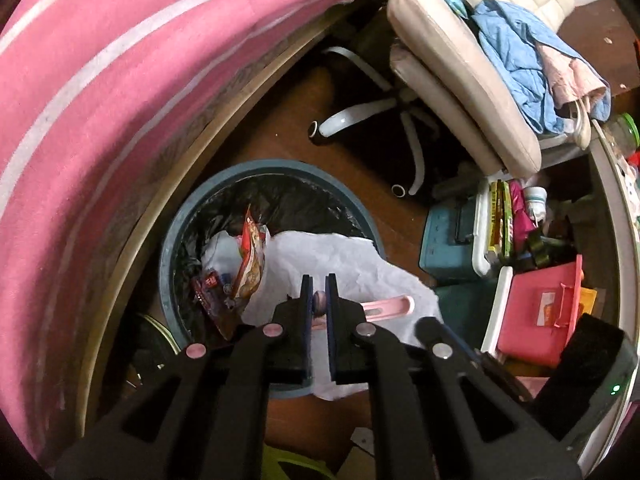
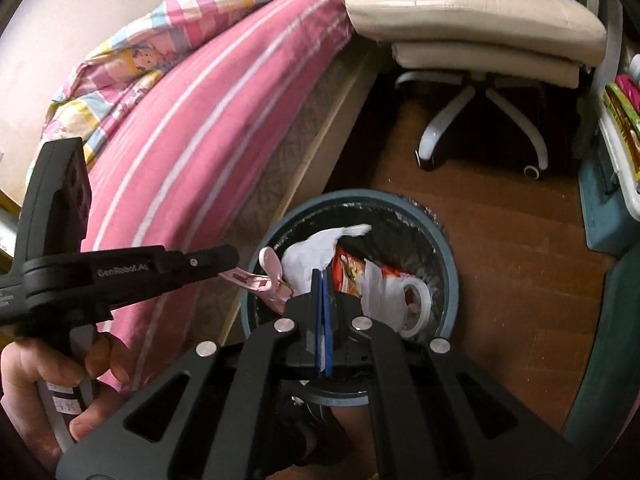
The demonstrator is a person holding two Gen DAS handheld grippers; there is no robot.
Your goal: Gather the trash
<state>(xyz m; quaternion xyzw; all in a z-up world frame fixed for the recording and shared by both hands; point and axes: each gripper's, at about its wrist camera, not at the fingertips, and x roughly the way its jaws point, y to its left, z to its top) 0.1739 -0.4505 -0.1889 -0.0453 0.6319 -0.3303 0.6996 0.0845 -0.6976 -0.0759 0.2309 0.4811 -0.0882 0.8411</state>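
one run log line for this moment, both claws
left claw: shut on pink plastic piece | right claw: shut on white paper | both above trash bin

Pink striped bed (image 2: 208, 92), beige swivel chair (image 2: 472, 16), wooden floor (image 2: 512, 248)

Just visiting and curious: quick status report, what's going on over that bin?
Left tongs shut on pink plastic clip, above bin. Right tongs shut on white paper. Bin already holds snack wrapper, tape roll. Nothing in the way.

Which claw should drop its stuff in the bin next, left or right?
Probably right: the right claw pinches white paper directly above the bin. The left claw holds a pink clip near the rim.
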